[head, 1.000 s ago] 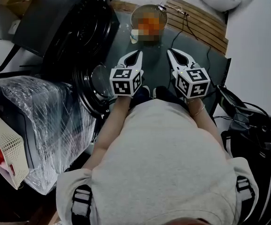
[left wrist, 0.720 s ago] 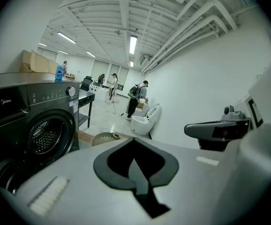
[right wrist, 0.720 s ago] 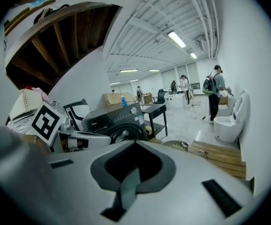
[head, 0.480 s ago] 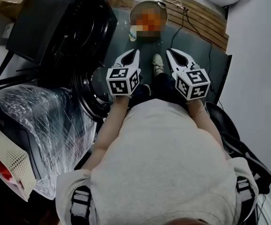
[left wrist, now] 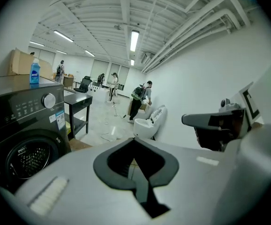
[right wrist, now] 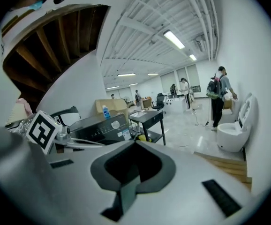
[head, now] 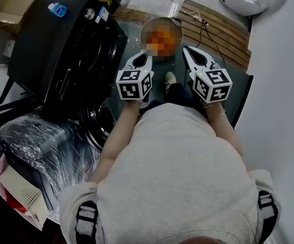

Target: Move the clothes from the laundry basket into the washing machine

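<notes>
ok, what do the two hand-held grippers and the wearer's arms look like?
Left hand-held gripper and right hand-held gripper: white pointed shells with dark-lined jaws, each carrying a cube of black-and-white square markers. The person wears a grey short-sleeved T-shirt and a thin bracelet on the right wrist.

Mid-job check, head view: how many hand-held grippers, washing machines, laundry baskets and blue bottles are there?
Hand-held grippers: 2 (left hand-held gripper, right hand-held gripper)
Washing machine: 1
Laundry basket: 1
Blue bottle: 1
Total: 5
</notes>
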### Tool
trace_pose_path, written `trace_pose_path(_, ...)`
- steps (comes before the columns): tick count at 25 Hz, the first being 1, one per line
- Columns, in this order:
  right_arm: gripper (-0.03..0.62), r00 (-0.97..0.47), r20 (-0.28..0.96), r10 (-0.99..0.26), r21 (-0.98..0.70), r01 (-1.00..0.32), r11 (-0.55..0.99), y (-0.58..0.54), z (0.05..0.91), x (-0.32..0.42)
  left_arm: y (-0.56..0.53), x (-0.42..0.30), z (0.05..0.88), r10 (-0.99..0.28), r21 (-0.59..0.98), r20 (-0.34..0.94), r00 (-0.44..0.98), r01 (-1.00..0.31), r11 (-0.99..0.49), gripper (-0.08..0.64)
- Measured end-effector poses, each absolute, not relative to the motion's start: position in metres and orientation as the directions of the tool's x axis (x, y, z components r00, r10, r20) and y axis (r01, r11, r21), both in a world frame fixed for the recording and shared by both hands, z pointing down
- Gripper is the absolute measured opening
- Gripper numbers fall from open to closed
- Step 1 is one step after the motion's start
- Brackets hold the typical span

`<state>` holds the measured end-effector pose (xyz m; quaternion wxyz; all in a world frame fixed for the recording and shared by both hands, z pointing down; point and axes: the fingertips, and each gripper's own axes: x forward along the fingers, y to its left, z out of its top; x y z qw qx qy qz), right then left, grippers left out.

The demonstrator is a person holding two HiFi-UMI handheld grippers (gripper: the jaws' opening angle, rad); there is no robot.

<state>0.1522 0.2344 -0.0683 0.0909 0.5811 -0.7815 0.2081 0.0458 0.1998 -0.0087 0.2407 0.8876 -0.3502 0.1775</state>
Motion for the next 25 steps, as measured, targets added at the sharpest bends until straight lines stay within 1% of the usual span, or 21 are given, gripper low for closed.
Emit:
trace_pose_path(7,0.008,-0.390,0.415,-0.822,-0.204,-0.920,0.333,0.163,-0.067,0.185,0.128,0.076,-0.012,-0.604,0.304,0.478,0.638,-0.765,-0.567,0.009)
trace_pose_path(14,0.008,-0.425,0.455,-0.783,-0.234,-0.905,0.355,0.130,-0.047,0.205,0.100,0.069,0.012,-0.630,0.313,0.539,0.558,-0.828,-0.466,0.009)
trace_pose_path(17,0.008,-0.445,0.490,-0.750,-0.249,-0.896,0.369,0.127,-0.031,0.203,0.098,0.062,0.026,-0.607,0.314,0.578,0.546,-0.835,-0.452,0.009)
trace_pose_path(22,0.008,-0.464,0.549,-0.695,-0.282,-0.886,0.369,0.123,0.000,0.199,0.098,0.064,0.049,-0.520,0.346,0.628,0.579,-0.806,-0.480,0.009)
trace_pose_path(25,0.008,-0.468,0.584,-0.663,-0.270,-0.883,0.385,0.114,0.018,0.194,0.092,0.065,0.068,-0.477,0.350,0.652,0.589,-0.793,-0.499,0.009)
